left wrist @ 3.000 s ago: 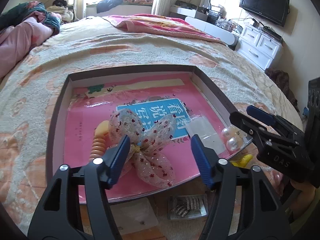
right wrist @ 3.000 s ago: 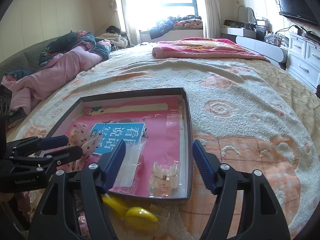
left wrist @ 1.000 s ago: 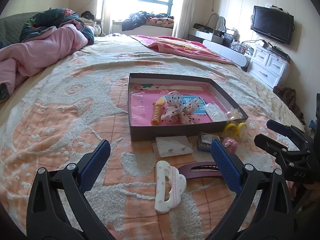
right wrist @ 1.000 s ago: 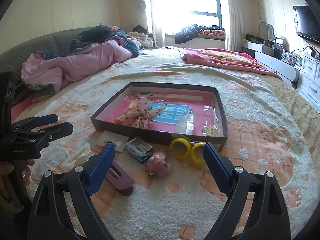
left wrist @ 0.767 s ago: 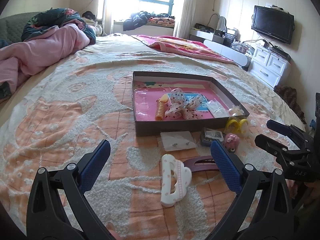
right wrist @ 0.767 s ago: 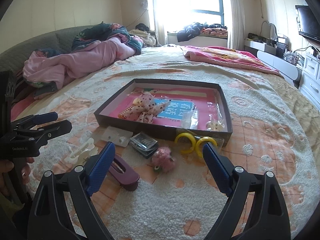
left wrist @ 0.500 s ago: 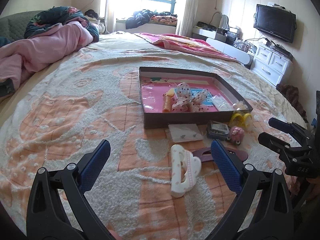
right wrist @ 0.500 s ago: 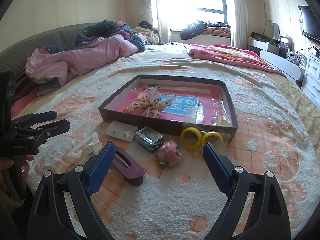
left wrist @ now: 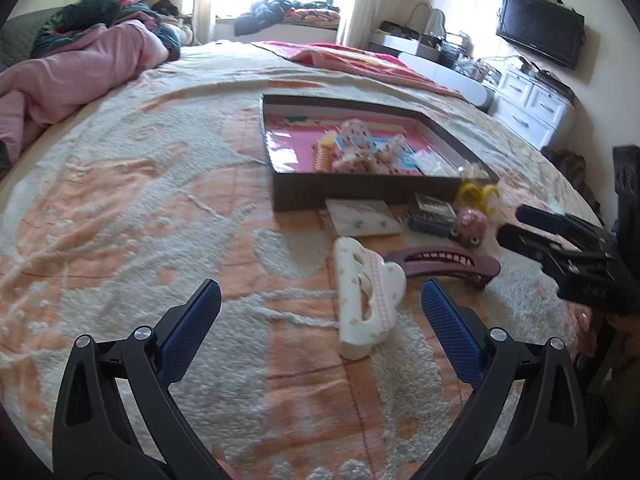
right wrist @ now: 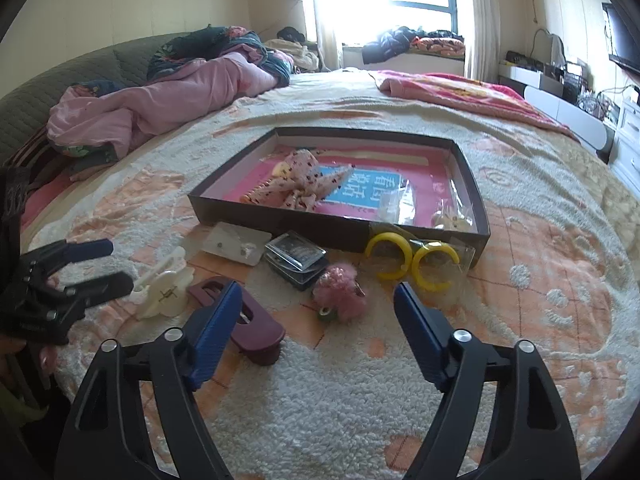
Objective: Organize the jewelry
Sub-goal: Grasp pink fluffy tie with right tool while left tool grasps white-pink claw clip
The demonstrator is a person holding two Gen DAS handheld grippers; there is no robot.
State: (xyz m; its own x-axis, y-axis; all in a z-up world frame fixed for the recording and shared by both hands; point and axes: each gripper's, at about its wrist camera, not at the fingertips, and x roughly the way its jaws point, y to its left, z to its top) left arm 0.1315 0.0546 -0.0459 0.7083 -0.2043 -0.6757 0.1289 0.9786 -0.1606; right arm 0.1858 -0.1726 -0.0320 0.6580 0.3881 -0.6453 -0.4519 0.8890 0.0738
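A dark shallow box point(left wrist: 352, 196) point(right wrist: 280, 218) with a pink lining lies on the bed and holds a spotted bow point(right wrist: 308, 184), an orange clip point(left wrist: 323, 156) and small clear bags. In front of it lie a white hair claw point(left wrist: 366, 300) point(right wrist: 164, 286), a maroon hair clip point(left wrist: 444, 262) point(right wrist: 248, 320), an earring card point(left wrist: 362, 216), a small clear case point(right wrist: 296, 258), a pink pompom point(right wrist: 340, 292) and yellow hoops point(right wrist: 412, 262). My left gripper point(left wrist: 320, 320) is open and empty, just short of the white claw. My right gripper point(right wrist: 318, 320) is open and empty, near the pompom.
The bed has a fluffy cream and orange blanket point(right wrist: 400, 380). Pink bedding point(right wrist: 160, 100) is piled at the far left. A red blanket point(left wrist: 360, 58) lies beyond the box. White drawers point(left wrist: 532, 108) and a TV point(left wrist: 538, 34) stand at the right wall.
Both grippers have pulled back from over the box toward the near side of the bed. The loose items in front of the box have come into view. Both stay open.
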